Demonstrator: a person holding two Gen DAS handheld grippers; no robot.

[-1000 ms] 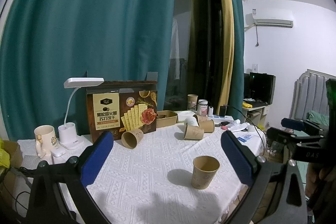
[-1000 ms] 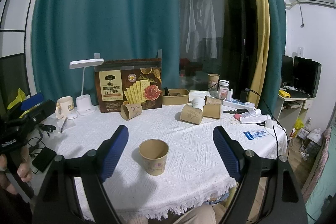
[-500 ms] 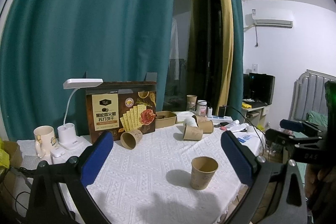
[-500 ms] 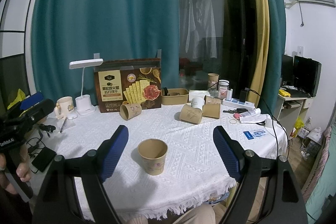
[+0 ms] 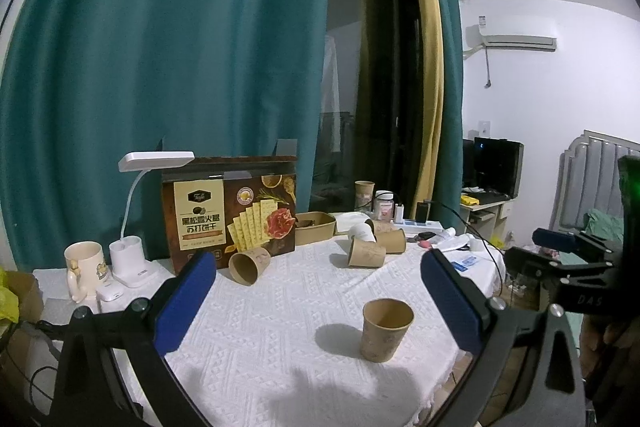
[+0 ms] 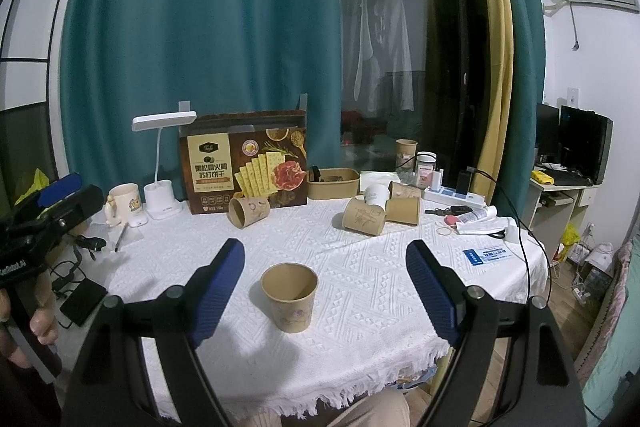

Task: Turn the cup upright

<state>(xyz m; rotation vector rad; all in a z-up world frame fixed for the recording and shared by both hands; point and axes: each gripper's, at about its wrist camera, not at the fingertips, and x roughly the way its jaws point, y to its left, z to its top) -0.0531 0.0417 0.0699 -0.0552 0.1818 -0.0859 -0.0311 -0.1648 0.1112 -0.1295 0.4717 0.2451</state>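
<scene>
A brown paper cup (image 5: 386, 329) stands upright, mouth up, on the white tablecloth (image 5: 280, 311); it also shows in the right wrist view (image 6: 291, 297). My left gripper (image 5: 318, 297) is open and empty, held back from the cup, which sits right of its centre. My right gripper (image 6: 324, 293) is open and empty, with the cup between its fingers' lines but farther out. Other paper cups lie on their sides: one by the box (image 6: 248, 211) and a cluster farther right (image 6: 365, 215).
A cracker box (image 6: 246, 163), white desk lamp (image 6: 160, 163) and mug (image 6: 122, 203) stand at the back left. A brown tray (image 6: 333, 182), jars, power strip (image 6: 456, 197) and papers crowd the back right. The table's fringed front edge (image 6: 320, 391) is near.
Both grippers have drawn back slightly from the table; the upright cup appears a little lower and farther in both views. Jaws stay open.
</scene>
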